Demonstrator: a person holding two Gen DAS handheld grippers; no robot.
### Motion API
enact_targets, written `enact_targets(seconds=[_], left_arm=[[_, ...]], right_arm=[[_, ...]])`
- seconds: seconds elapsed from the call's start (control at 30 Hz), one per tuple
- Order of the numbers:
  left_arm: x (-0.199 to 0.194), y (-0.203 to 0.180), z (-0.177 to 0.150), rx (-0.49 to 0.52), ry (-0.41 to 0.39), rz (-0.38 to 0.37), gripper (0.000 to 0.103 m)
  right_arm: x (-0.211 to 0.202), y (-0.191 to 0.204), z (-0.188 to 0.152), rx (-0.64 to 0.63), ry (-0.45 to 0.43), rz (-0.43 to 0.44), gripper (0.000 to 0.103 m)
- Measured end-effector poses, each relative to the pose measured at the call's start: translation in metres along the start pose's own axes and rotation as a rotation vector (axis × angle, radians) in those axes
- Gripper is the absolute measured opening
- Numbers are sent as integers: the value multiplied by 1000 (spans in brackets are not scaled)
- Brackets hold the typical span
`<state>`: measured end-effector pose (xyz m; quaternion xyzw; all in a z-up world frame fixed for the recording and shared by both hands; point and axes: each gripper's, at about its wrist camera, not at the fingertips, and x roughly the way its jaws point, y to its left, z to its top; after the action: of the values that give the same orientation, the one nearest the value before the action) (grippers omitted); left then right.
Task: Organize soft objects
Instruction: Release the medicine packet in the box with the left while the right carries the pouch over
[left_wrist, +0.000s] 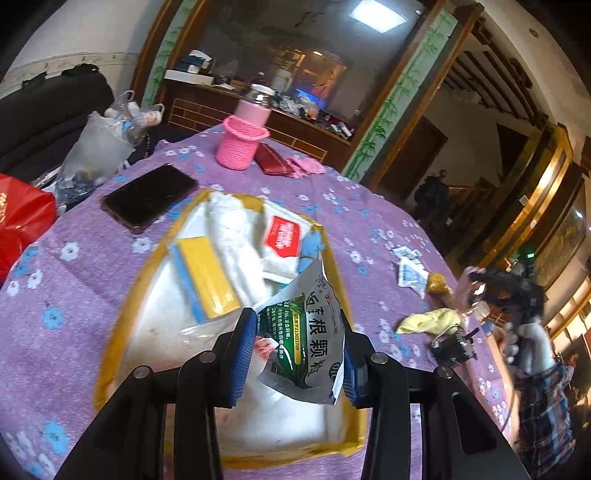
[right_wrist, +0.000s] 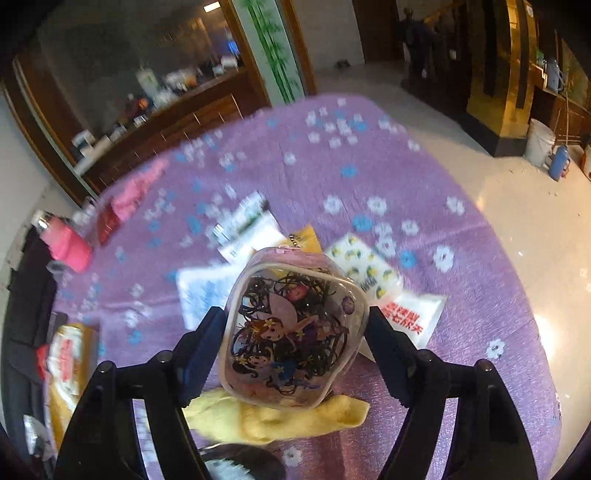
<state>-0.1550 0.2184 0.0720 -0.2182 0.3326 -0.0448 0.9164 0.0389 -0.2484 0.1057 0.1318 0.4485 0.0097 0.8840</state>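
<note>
While the left gripper (left_wrist: 299, 350) clamps a sachet (left_wrist: 310, 332) above the partly filled box (left_wrist: 122, 317), the right gripper (right_wrist: 295, 347) brackets a pouch (right_wrist: 291, 332); contact is unclear. Packets (right_wrist: 406, 317) and a cloth (right_wrist: 280, 417) remain on the table (right_wrist: 461, 369).

A crumpled green-and-silver granule sachet (left_wrist: 306, 339) hangs tilted above the near right corner of the open yellow-edged box (left_wrist: 122, 295). Inside the box lie a yellow sponge with a blue face (left_wrist: 207, 280), white cloths (left_wrist: 236, 236) and a red-labelled white packet (left_wrist: 286, 236). A clear cartoon-printed pouch of hair ties (right_wrist: 295, 332) sits upright over a yellow cloth (right_wrist: 280, 417).
</note>
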Motion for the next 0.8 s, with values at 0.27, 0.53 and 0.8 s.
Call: enact_targets(seconds=[0.27,0.53,0.8], left_arm=[[0,14,-15,52,44,144,44],[17,14,-16,141,113,271,63],[-13,31,-4,17,10,183,66]], right_arm=[[-46,52,-16,-98,-40,206,76],[-51,153,-65,-269,75,411,76],[-45,235,-115,-397,221,561,76]])
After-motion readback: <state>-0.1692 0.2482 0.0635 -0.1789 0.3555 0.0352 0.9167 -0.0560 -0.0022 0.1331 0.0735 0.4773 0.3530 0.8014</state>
